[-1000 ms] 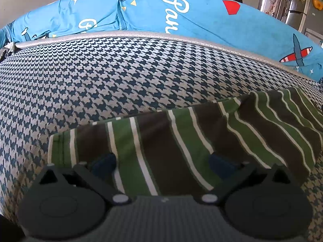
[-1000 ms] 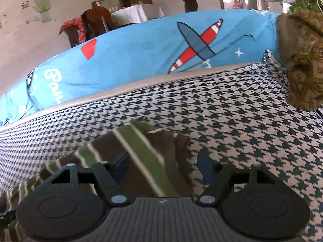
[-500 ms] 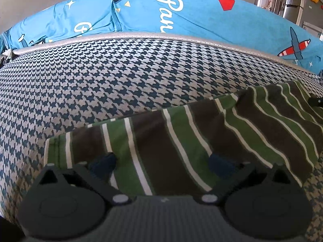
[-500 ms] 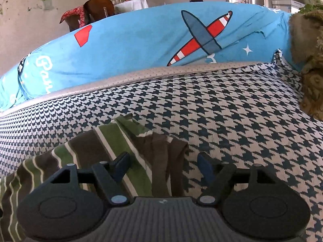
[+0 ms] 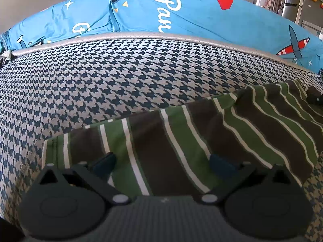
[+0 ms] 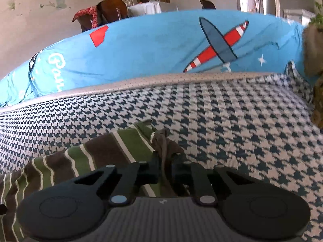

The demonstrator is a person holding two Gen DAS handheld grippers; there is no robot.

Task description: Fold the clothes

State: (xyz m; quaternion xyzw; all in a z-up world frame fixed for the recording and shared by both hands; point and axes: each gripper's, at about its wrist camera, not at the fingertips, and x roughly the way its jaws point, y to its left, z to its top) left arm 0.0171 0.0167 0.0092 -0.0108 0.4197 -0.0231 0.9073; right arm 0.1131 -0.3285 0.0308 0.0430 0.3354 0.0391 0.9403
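Observation:
A green, brown and white striped garment lies folded on a houndstooth cushion. My left gripper hovers open over the garment's near left part, its blue pads spread wide above the stripes. In the right wrist view the same striped garment ends in a bunched brown corner. My right gripper is shut on that corner, with cloth squeezed between its fingers. The tip of the right gripper shows at the far right edge of the left wrist view.
A blue printed cover with planes and lettering rises behind the cushion's silver piping. A brown fuzzy cloth sits at the right edge. Chairs and a white-clothed table stand far behind. Bare houndstooth stretches left and right of the garment.
My right gripper closed from wide open onto the garment's brown corner. The left gripper stayed open and shifted only slightly over the cloth.

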